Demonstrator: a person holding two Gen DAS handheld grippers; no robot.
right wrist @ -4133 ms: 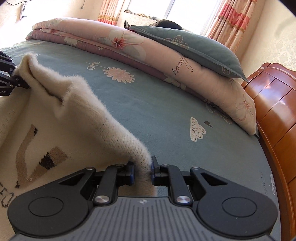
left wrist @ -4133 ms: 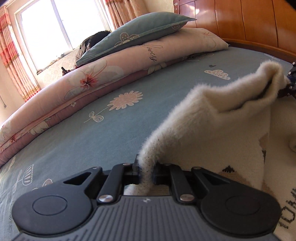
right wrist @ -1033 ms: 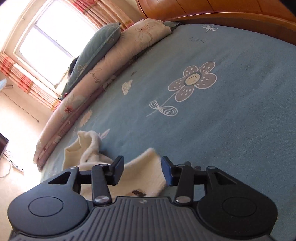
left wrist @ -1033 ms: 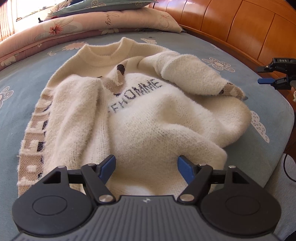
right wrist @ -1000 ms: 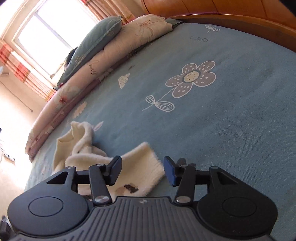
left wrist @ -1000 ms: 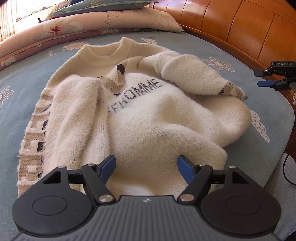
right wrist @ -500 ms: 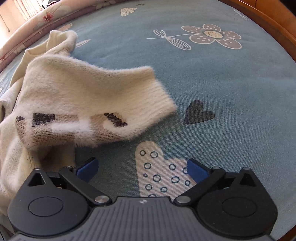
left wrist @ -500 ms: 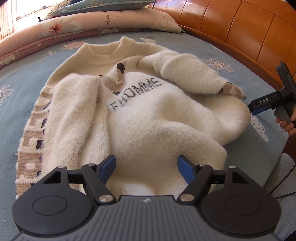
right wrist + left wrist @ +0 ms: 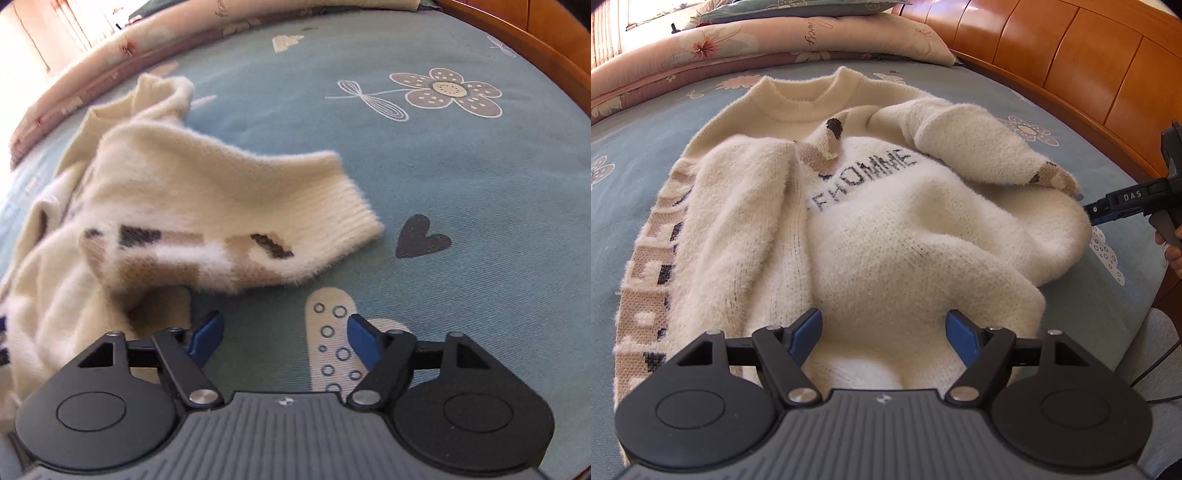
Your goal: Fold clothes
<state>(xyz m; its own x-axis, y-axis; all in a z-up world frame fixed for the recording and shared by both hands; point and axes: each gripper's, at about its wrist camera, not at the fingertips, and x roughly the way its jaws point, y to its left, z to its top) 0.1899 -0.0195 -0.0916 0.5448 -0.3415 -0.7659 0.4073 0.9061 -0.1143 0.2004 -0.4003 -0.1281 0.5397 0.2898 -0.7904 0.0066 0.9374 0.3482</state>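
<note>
A fluffy cream sweater [image 9: 886,236] with dark lettering lies face up on the blue bedsheet [image 9: 1071,110], neck toward the pillows and both sleeves folded across its chest. My left gripper [image 9: 884,326] hangs open over the bunched hem, holding nothing. The right gripper [image 9: 1091,216] shows at the right edge beside the sweater's side fold, held by a hand [image 9: 1172,251]. In the right wrist view my right gripper [image 9: 284,332] is open just above the sheet, its left finger next to the body fabric, below the brown-patterned sleeve cuff [image 9: 332,218].
A rolled floral quilt [image 9: 738,51] and a teal pillow [image 9: 798,5] lie along the far side. The wooden headboard [image 9: 1071,48] curves round the right. The sheet [image 9: 461,166] is bare to the right of the cuff. A cable [image 9: 1160,373] hangs off the bed edge.
Both grippers let go of the sweater, which now lies flat with its sleeves folded in. My right gripper came down beside the cuff and its jaws narrowed a little over the last half second.
</note>
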